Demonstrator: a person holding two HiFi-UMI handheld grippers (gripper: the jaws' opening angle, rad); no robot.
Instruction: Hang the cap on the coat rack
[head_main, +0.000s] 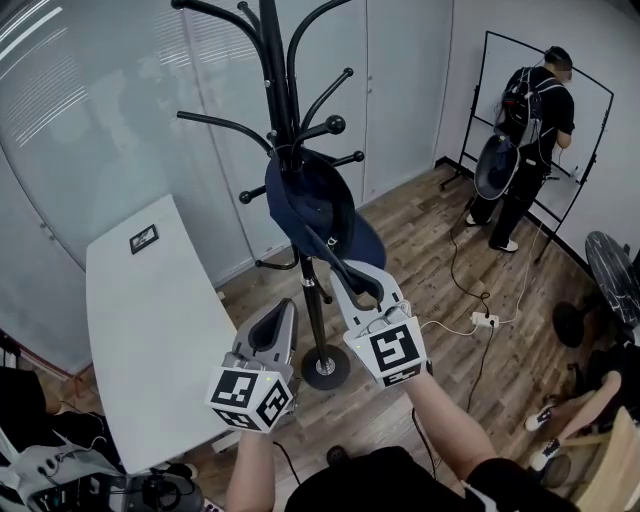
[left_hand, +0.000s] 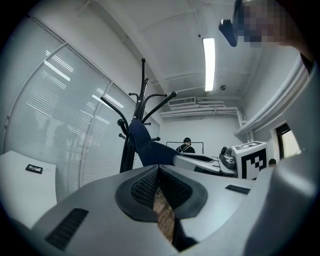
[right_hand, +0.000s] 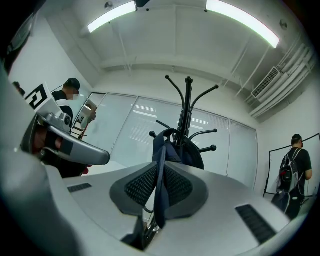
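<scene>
Closest to the head camera, at the lower centre of the frame, both grippers are pointing up toward the coat rack (head_main: 312, 300). I am holding the left gripper (head_main: 285, 312) with its jaws pressed together on nothing; in the left gripper view (left_hand: 159, 172) the ribbed pads are meeting, with only wood floor showing below them. It is hovering just left of the rack's pole, not touching it.

The right gripper (head_main: 342, 268) is pinching the navy cap (head_main: 315, 205) by its lower edge. In the right gripper view (right_hand: 160, 172) a strip of the dark fabric (right_hand: 160, 150) is running straight down between the closed pads. The cap is sitting against the pole at the middle of the head view, its upper edge reaching in among the lower ball-tipped pegs. I cannot tell whether a peg is carrying it.

A white table (head_main: 150, 330) is filling the left side of the head view. At the upper right, well apart from the rack, a person with a backpack (head_main: 530, 130) is standing at a whiteboard (head_main: 590, 95), and a power strip (head_main: 484, 321) is lying on the wood floor.
</scene>
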